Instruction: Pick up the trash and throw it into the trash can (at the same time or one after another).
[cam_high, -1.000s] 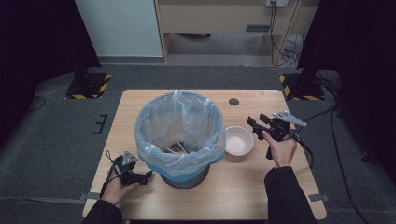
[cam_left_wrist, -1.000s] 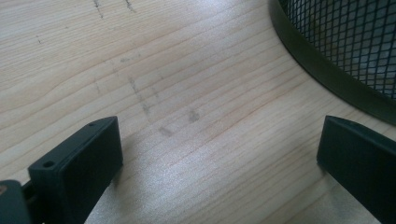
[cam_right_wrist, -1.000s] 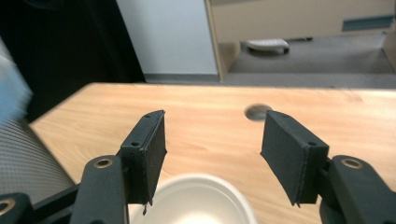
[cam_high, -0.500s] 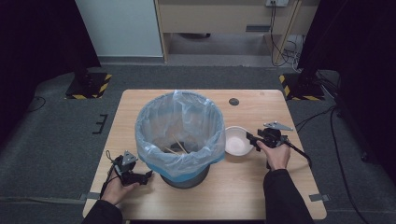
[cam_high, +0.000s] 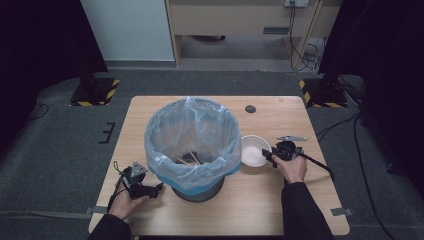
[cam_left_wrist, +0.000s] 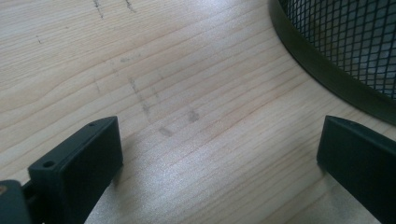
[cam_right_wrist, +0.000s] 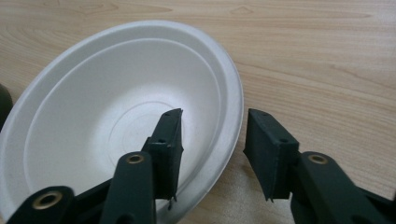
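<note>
Bowl (cam_high: 254, 150), white and shallow, sits on the wooden worktop (cam_high: 150, 120) just right of the bin, and it is what the right-hand jaws straddle.

At the near left corner of the worktop, the left hand (cam_high: 122, 202) holds the left gripper (cam_high: 159, 188) low over the wood, pointing toward the bin's base. In the left gripper view its jaws stand wide apart with nothing between them but bare, scuffed wood grain, and the dark rim and black mesh wall of the bin (cam_left_wrist: 345, 51) curve across the upper right corner.

In the middle stands the bin (cam_high: 197, 187), lined with a pale blue plastic bag (cam_high: 192, 135) whose edge is folded down over the rim. A few thin wooden sticks (cam_high: 189, 156) lie at the bottom inside the bag.

Beyond the bin, toward the far edge, a small dark round disc (cam_high: 250, 108) lies flat on the worktop.

At the right, the right hand (cam_high: 292, 167) holds the right gripper (cam_high: 267, 159) at the bowl's near-right edge. In the right gripper view the bowl (cam_right_wrist: 116, 112) looks empty, and the right gripper (cam_right_wrist: 212, 140) has its jaws partly open across the rim, one inside the bowl and one outside it, not pinching it. A black cable (cam_high: 320, 165) trails right from this gripper.
</note>
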